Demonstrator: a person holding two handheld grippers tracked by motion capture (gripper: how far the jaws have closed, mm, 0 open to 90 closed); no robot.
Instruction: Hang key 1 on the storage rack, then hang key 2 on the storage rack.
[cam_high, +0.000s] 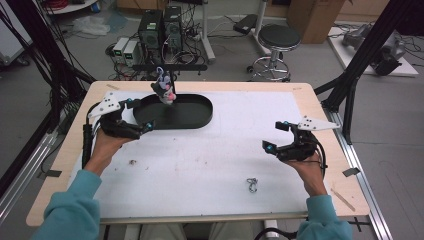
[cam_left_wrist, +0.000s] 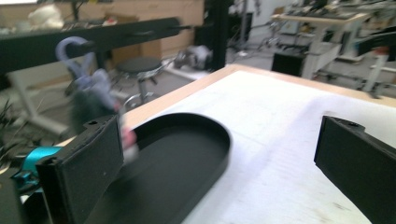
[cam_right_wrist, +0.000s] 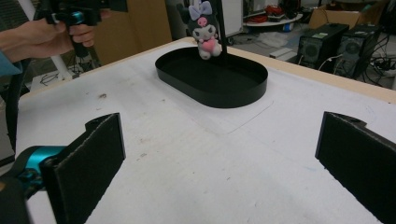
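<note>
Left gripper (cam_high: 142, 129) at nine o'clock, jaws wide apart; right gripper (cam_high: 272, 137) at three o'clock, jaws also wide apart.

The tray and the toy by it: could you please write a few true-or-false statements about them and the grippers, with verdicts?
1. The tray is black and oval. True.
2. The toy lies flat on the white mat, far from the tray. False: it hangs upright at the tray's far rim, from a black hanger.
3. The left gripper holds the toy. False: its jaws stand open with nothing between them, beside the tray's left end.
4. The right gripper is open and holds nothing. True.
5. A small metal clip lies on the mat near the table's front edge. True.
</note>
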